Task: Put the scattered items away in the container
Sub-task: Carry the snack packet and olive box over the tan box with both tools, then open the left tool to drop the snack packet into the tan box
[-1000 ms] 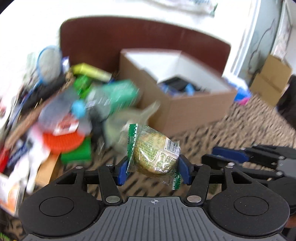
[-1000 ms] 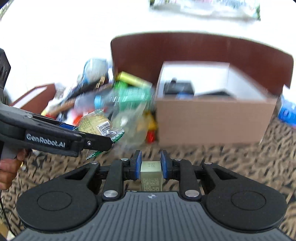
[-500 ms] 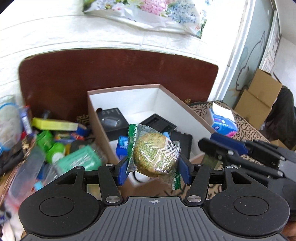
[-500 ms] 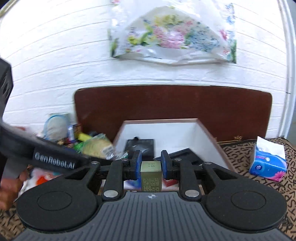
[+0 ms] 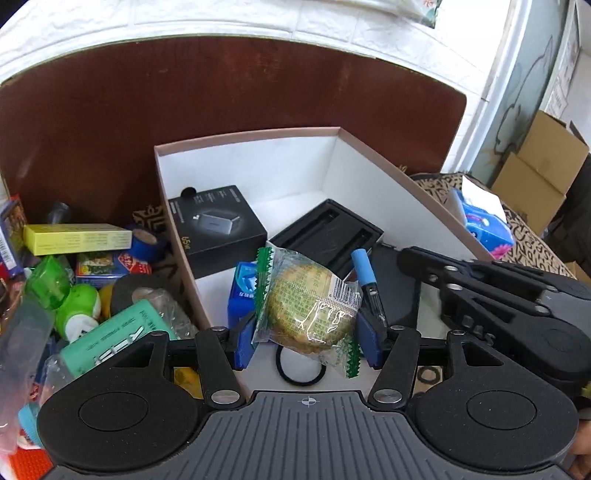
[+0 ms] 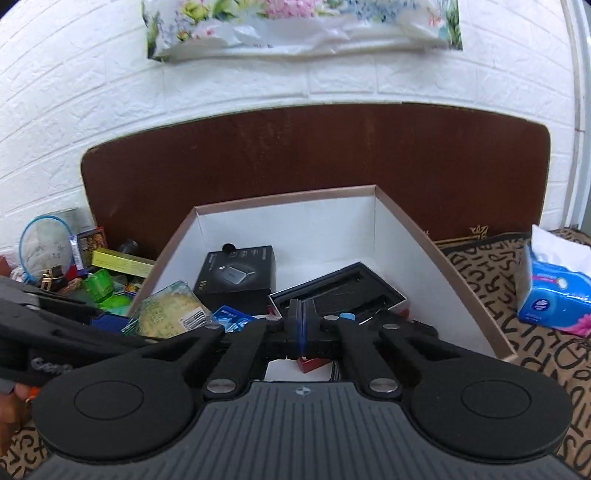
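With several items already in the open white-lined cardboard box point(image 5: 369, 177), the left gripper point(image 5: 306, 332) grasps a clear-wrapped round pastry point(image 5: 308, 308) at centre frame, the right gripper point(image 6: 302, 325) has just clenched empty, and clutter point(image 5: 92, 295) remains lower left.

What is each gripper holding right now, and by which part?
The left gripper clamps the wrapped pastry by its two side edges, over the box. The right gripper is shut on nothing.

Behind everything you see a white brick wall point(image 6: 92, 110) with a floral plastic bag point(image 6: 303, 29) hanging on it and a dark brown board point(image 6: 314, 155) leaning below; stacked cardboard cartons point(image 5: 539, 166) stand far right.
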Demonstrator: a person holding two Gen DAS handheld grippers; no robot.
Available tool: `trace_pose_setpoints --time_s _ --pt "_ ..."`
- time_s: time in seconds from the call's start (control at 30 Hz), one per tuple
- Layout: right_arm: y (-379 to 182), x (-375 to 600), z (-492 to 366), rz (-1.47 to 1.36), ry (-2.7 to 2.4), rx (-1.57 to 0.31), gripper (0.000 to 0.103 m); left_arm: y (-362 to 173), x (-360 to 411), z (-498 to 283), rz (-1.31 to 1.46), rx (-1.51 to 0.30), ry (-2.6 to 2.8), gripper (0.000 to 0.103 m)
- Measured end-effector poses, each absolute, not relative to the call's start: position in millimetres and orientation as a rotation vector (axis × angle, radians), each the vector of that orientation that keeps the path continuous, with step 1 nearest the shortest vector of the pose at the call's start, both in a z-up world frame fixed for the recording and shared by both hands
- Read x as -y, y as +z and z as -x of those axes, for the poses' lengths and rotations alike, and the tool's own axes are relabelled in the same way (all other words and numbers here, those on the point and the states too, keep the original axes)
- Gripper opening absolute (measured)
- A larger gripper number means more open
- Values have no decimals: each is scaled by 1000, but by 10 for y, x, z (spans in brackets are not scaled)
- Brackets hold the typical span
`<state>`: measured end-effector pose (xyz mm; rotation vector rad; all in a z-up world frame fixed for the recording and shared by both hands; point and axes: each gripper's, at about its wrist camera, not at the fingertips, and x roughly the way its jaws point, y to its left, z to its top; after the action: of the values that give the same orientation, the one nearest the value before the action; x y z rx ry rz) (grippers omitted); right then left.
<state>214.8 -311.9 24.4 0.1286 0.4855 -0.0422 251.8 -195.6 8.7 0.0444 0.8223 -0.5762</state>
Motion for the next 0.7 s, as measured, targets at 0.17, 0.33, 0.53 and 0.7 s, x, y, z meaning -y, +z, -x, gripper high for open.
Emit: trace_pose_setpoints --time_s 0.17,0.33,0.53,0.7 --pt "84 3159 -2319 -143 -26 -545 1 55 2036 -2523 -124 -781 -563 60" --pt "163 3191 -2142 -127 -34 -535 3 72 2022 -2487 -113 -779 -588 60" --pt "244 3175 -1392 -32 -89 -489 44 60 2011 -2400 -111 -774 -596 60" --pt "-200 3215 -1042 -3 -113 -686 46 67 1961 -2287 -67 -773 -599 60"
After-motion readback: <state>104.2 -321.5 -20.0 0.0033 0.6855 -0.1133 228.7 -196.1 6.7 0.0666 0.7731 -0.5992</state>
